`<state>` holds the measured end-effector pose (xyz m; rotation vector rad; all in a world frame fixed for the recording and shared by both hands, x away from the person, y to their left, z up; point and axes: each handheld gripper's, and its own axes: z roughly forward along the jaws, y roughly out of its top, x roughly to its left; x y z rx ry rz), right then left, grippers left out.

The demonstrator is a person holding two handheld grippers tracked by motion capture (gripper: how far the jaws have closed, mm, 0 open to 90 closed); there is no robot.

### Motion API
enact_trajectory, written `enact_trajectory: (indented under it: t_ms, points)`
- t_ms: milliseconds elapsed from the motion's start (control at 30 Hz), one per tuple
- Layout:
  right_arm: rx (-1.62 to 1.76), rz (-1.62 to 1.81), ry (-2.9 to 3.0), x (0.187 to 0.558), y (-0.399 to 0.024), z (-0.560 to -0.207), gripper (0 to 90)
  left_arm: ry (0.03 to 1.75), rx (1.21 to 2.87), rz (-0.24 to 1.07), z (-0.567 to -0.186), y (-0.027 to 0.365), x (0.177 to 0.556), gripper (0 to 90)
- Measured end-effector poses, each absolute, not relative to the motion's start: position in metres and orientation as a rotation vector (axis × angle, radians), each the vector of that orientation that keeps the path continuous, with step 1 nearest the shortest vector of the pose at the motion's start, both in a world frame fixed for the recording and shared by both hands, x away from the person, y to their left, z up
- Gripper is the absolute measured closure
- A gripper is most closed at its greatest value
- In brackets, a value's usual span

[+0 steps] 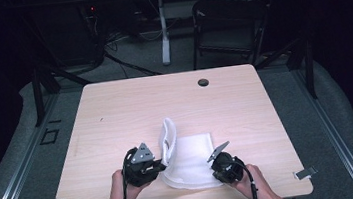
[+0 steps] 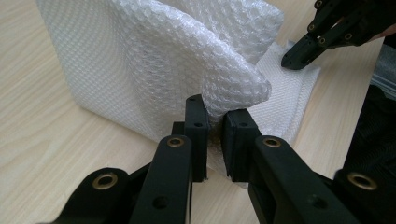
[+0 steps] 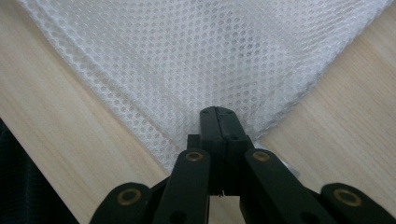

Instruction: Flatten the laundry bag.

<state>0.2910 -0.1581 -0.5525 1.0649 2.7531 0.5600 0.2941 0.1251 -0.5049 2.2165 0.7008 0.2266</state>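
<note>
White mesh cloth lies between the tools: left tool pinches its raised edge, right tool pressed together on its corner

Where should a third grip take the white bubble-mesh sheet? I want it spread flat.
Judging by its pose, take the white bubble-mesh sheet at its far right corner, coming from the table's far side: that part lies flat and free, while both near corners are already pinched.
</note>
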Motion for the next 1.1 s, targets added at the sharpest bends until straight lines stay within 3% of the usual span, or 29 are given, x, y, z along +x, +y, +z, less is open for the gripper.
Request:
enact_trajectory:
  t_ms: [1100]
  points:
    - [1.092,0.556,2.736,0.296,-0.167,-0.553,90.0,0.904,2.285,0.139,-0.520,0.157,0.296,80.3]
